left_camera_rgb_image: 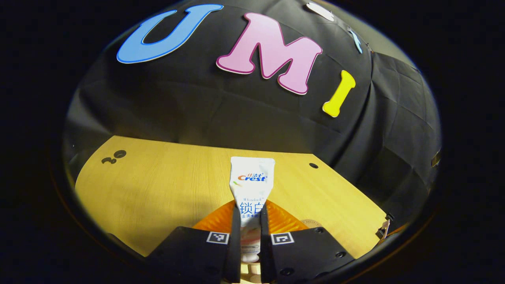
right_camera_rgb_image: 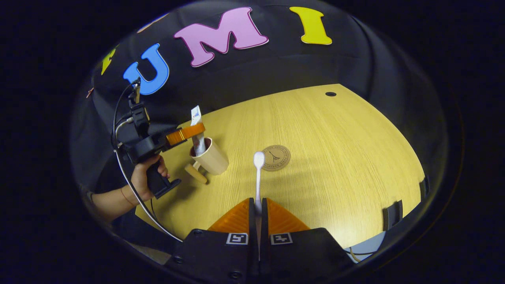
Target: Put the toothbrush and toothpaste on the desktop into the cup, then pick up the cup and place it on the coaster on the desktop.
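Over the cup, the left hand-held gripper clamped the toothpaste; the right hand-held gripper pinched the toothbrush; lowering straight looked wisest.

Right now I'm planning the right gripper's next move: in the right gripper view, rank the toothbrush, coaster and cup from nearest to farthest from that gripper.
1. Toothbrush: held in the right gripper, pointing forward.
2. Coaster: just ahead, slightly right of the brush head.
3. Cup: farther off to the left, toothpaste standing in it.
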Motion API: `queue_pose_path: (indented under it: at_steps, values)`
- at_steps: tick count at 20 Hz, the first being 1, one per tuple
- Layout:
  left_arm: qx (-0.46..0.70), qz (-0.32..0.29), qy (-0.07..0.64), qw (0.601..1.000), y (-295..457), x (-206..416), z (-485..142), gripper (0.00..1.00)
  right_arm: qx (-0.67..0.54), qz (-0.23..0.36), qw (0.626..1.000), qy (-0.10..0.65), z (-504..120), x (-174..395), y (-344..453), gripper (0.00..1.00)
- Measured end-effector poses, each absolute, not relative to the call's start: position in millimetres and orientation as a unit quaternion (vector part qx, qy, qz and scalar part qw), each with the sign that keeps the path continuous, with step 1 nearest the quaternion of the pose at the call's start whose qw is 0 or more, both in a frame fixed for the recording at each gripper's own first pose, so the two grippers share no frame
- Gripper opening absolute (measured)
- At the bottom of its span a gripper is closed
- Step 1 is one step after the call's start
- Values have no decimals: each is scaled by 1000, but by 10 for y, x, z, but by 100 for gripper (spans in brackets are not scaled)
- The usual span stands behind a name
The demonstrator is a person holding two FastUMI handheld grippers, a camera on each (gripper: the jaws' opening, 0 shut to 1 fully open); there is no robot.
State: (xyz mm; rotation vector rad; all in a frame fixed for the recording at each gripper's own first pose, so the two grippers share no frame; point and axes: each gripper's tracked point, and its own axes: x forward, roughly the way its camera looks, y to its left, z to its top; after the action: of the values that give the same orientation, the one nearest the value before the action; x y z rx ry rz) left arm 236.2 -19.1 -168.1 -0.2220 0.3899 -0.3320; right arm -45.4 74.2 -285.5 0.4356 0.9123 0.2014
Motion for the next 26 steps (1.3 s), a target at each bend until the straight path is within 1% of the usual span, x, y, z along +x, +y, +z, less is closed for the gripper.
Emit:
queue_pose_path:
  at_steps: [2, 4, 5, 7, 11, 15, 16, 17, 20, 24, 26]
  values:
    - [-109, -164, 207, 958, -202, 2303, -1737, 26, 217, 112, 873, 422, -2736, -338, 811, 6]
    - [-107, -170, 216, 956, -219, 2226, -1769, 32, 213, 126, 878, 410, -2649, -207, 838, 6]
    - [-101, -171, 218, 956, -241, 2201, -1793, 43, 215, 132, 881, 400, -2568, -158, 864, 6]
    - [-90, -167, 218, 957, -226, 2167, -1743, 58, 234, 149, 885, 375, -2373, 15, 970, 6]
    - [-87, -155, 232, 956, -118, 1877, -1675, 69, 265, 187, 890, 321, -2058, 454, 1179, 6]
    - [-92, -148, 237, 956, 45, 1425, -1529, 72, 275, 225, 894, 273, -1840, 836, 1450, 5]
    - [-97, -150, 239, 955, 61, 1305, -1485, 80, 274, 232, 896, 261, -1800, 917, 1504, 6]
    - [-104, -150, 241, 953, 80, 1180, -1464, 72, 276, 241, 896, 250, -1762, 992, 1590, 6]
    - [-115, -146, 257, 948, 113, 811, -1467, 72, 292, 264, 890, 231, -1726, 1224, 1825, 6]
    - [-116, -134, 278, 944, 161, 497, -1551, 72, 320, 274, 882, 212, -1755, 1516, 2046, 6]
    - [-124, -127, 284, 942, 187, 412, -1573, 72, 315, 293, 883, 191, -1674, 1573, 2184, 6]
